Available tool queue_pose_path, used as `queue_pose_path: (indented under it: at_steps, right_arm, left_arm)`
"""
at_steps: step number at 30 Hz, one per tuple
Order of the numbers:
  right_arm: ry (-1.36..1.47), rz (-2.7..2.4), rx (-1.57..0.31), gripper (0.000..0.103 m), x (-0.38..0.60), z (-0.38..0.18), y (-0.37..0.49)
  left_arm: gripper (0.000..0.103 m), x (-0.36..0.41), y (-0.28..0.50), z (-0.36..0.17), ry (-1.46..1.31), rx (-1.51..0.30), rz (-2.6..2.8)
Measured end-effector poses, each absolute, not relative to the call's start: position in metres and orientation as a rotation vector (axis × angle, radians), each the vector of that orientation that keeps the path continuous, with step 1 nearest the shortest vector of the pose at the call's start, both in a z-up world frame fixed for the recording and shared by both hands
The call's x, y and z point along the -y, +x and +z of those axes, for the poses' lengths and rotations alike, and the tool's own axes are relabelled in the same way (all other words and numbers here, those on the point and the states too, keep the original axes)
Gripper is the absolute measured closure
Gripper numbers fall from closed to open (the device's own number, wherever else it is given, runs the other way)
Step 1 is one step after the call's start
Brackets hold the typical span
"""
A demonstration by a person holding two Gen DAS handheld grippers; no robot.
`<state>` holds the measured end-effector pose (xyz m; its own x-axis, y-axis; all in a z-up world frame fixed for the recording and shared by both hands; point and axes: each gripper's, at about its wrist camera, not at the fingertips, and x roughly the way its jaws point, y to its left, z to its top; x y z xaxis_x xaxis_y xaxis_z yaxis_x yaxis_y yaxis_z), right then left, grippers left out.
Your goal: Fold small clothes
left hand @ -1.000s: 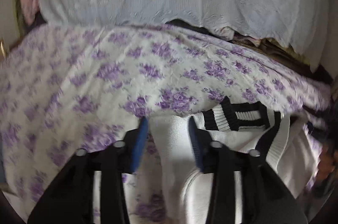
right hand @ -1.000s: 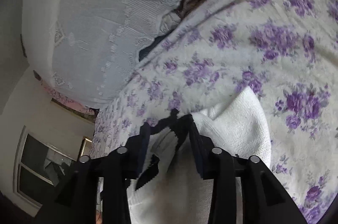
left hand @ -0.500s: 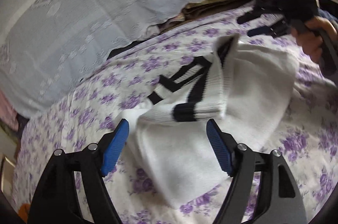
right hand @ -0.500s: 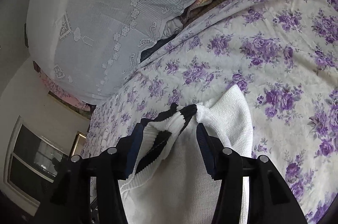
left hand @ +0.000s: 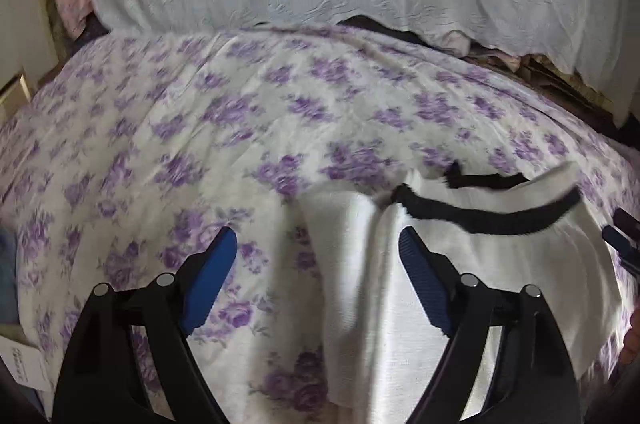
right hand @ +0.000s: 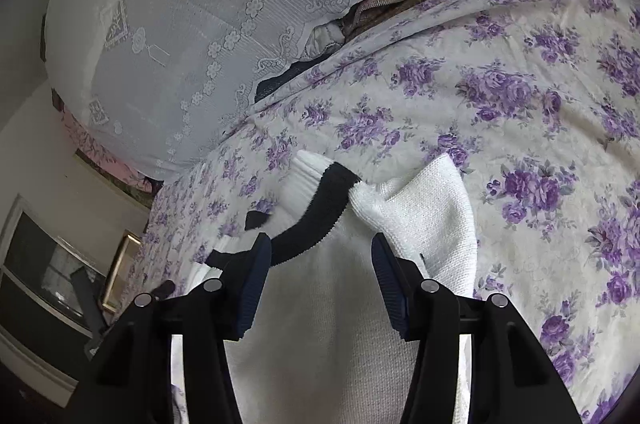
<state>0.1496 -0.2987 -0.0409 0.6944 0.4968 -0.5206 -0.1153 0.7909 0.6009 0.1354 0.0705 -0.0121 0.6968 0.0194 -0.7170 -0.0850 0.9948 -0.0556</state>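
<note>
Since the earlier frame the left gripper has let the sweater go; its jaws have just been opening and now stand wide, empty, above the floral sheet and the sweater's left edge. Further right, the sweater lies on the sheet. The right gripper is half open, white knit between its pads; whether they pinch it I cannot tell.
</note>
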Motion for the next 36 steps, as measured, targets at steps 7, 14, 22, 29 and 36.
queue_pose_path:
  at_steps: [7,14,22,29,36]
  right_arm:
    - [0.607,0.462,-0.724,0.056,0.273,-0.03,0.169]
    - [0.536,0.325,-0.736,0.057,0.276,-0.058,0.191]
    - [0.489,0.274,-0.729,0.072,0.289,-0.073,0.196]
    - [0.362,0.241,-0.682,0.064,0.271,-0.056,0.174]
    - [0.274,0.343,-0.632,0.062,0.228,-0.032,0.147]
  left_arm:
    - [0.011,-0.023,0.16,-0.008,-0.026,-0.823,-0.007]
    - [0.011,-0.023,0.188,-0.049,-0.024,-0.914,0.112]
    - [0.005,-0.031,0.189,-0.063,-0.041,-0.909,0.125]
    - [0.005,-0.03,0.178,-0.052,-0.02,-0.869,0.132]
    - [0.005,-0.025,0.163,-0.035,-0.028,-0.811,0.102]
